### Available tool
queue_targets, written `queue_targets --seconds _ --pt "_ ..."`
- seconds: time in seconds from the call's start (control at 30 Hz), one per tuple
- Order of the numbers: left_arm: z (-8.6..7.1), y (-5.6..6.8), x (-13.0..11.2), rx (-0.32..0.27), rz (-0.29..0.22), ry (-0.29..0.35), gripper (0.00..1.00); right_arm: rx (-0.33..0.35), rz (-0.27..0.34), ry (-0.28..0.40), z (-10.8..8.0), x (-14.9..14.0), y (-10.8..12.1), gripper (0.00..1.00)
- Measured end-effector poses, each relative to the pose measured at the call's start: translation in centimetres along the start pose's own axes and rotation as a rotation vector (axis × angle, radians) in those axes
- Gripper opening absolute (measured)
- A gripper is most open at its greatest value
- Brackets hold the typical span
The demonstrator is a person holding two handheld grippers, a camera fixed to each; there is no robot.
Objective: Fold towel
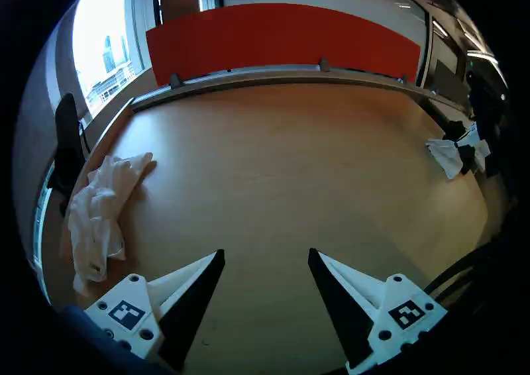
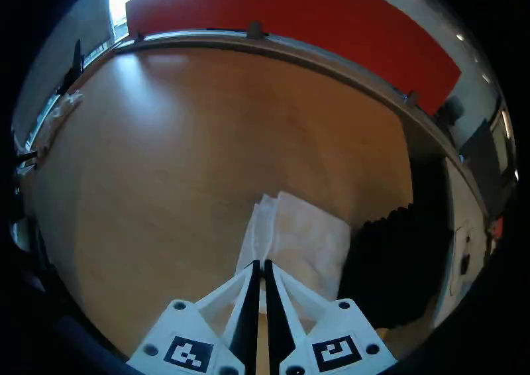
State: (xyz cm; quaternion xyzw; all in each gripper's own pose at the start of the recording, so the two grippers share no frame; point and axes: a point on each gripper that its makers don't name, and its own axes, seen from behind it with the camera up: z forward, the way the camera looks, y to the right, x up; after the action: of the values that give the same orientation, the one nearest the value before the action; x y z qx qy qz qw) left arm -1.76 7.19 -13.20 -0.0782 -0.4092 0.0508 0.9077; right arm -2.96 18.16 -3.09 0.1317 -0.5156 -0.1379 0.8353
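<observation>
A folded white towel (image 2: 301,242) lies on the wooden table (image 2: 179,150), right in front of my right gripper (image 2: 260,269). Its fingers are closed together with the towel's near edge pinched between the tips. In the left gripper view the same towel (image 1: 445,156) hangs from the right gripper (image 1: 469,151) at the far right edge of the table. My left gripper (image 1: 266,259) stands open low over bare wood, nothing between its fingers. A crumpled heap of white towels (image 1: 99,209) lies to its left near the table's edge.
A red partition (image 1: 278,37) with a metal rail runs along the table's far side. A dark chair (image 1: 66,143) stands by the window at left. Something black and ribbed (image 2: 391,269) sits beside the folded towel, off the table's right edge. The heap of towels (image 2: 63,107) lies far left.
</observation>
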Motion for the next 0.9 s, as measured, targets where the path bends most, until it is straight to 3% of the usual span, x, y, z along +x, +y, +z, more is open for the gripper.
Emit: queue_targets --seconds 0.3,0.9 --pt "-0.3 0.1 0.0 -0.001 0.007 0.003 0.94 -0.002 0.002 0.0 -0.5 -0.4 0.1 0.05" --pt "-0.7 -0.1 -0.2 0.004 0.014 -0.001 0.94 0.004 0.007 -0.017 0.5 -1.8 -0.6 0.06"
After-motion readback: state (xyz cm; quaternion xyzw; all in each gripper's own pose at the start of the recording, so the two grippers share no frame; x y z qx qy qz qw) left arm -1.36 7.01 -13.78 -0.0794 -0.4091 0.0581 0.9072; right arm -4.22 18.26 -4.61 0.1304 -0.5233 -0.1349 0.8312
